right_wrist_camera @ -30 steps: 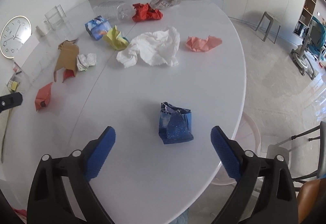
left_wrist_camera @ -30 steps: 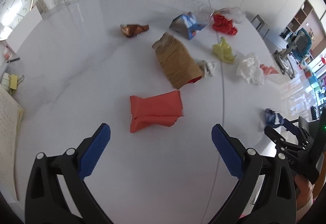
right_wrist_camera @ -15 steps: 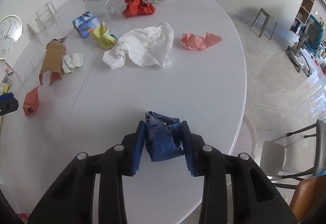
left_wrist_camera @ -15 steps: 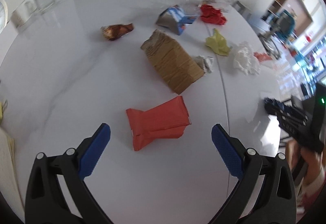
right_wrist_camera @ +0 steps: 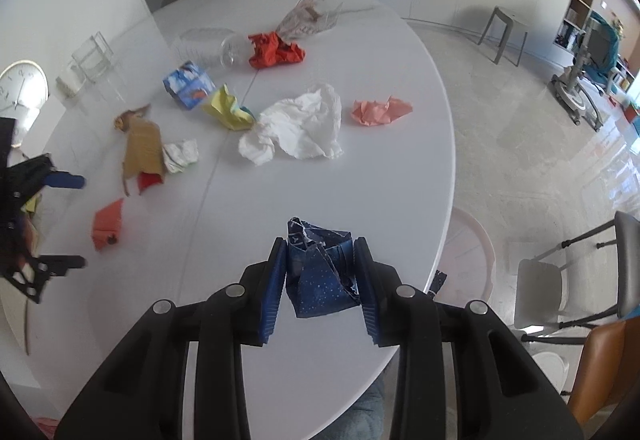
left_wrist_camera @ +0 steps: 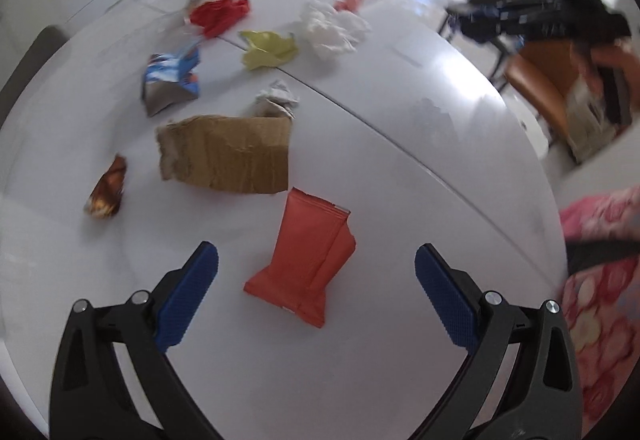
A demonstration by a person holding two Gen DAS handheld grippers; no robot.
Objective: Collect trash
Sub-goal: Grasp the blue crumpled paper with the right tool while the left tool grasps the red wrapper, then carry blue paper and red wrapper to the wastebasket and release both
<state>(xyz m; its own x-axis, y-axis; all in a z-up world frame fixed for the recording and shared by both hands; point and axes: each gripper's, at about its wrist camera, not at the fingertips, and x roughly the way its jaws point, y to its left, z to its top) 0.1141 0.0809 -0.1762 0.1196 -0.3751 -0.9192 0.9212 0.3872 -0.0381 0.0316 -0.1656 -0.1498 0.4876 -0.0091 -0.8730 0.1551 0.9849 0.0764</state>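
My right gripper [right_wrist_camera: 320,280] is shut on a dark blue crumpled paper [right_wrist_camera: 320,280] and holds it over the white table's near edge [right_wrist_camera: 420,224]. My left gripper [left_wrist_camera: 316,280] is open and empty, with an orange-red wrapper [left_wrist_camera: 308,256] lying on the table between its fingers. The same wrapper shows at the left of the right wrist view [right_wrist_camera: 107,224]. Beyond it lie a brown cardboard piece [left_wrist_camera: 228,156], a brown foil wrapper [left_wrist_camera: 106,188], a small white crumple [left_wrist_camera: 276,100], a blue carton [left_wrist_camera: 172,80], yellow paper [left_wrist_camera: 268,48], red paper [left_wrist_camera: 218,14] and white tissue [left_wrist_camera: 332,28].
A pink crumpled paper [right_wrist_camera: 380,110], a clear bottle [right_wrist_camera: 212,44] and a clear bag [right_wrist_camera: 308,18] lie farther back. A pale round bin [right_wrist_camera: 468,260] stands on the floor by the table's edge. Chairs [right_wrist_camera: 568,280] stand at the right. A clock [right_wrist_camera: 20,88] leans at the left.
My right gripper closed on the dark blue paper and lifted it a little. My left gripper swung around the orange-red wrapper, which now lies lengthwise between its open fingers.
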